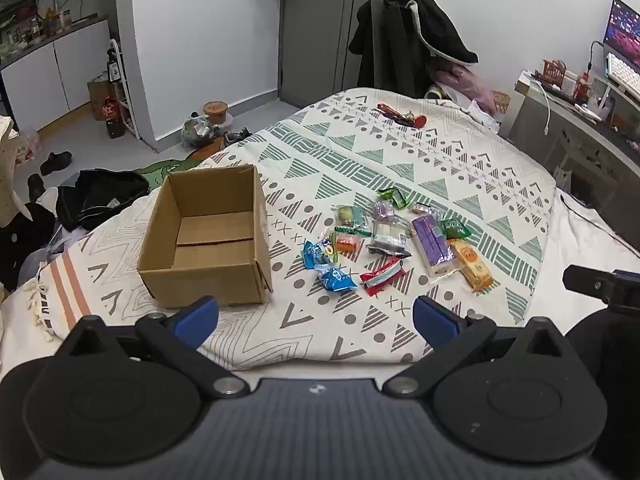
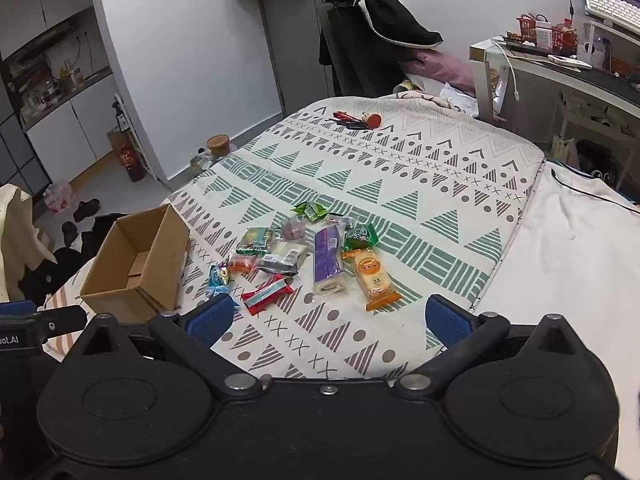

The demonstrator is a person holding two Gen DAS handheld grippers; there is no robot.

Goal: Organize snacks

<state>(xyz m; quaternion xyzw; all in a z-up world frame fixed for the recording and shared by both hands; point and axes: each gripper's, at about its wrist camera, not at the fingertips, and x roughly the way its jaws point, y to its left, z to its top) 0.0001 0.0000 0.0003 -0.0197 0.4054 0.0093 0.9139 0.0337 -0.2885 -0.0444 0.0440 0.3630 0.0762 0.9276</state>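
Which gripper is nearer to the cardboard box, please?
Left. The left gripper hovers just before the cardboard box; the right gripper hovers off to its right, facing the snacks.

Black left gripper (image 1: 316,320); blue fingers (image 1: 196,314); silver pivot screws.

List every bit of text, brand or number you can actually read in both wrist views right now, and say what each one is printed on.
"oot.AI": white letters, cut off by the frame edge, on the left gripper's body in the right wrist view.
Snack wrappers, including the orange packet and purple packet: print too small and blurred to read.
Bottle on the floor: red label, unreadable.
Monitor screen: blurred.
Cardboard box: no text visible.
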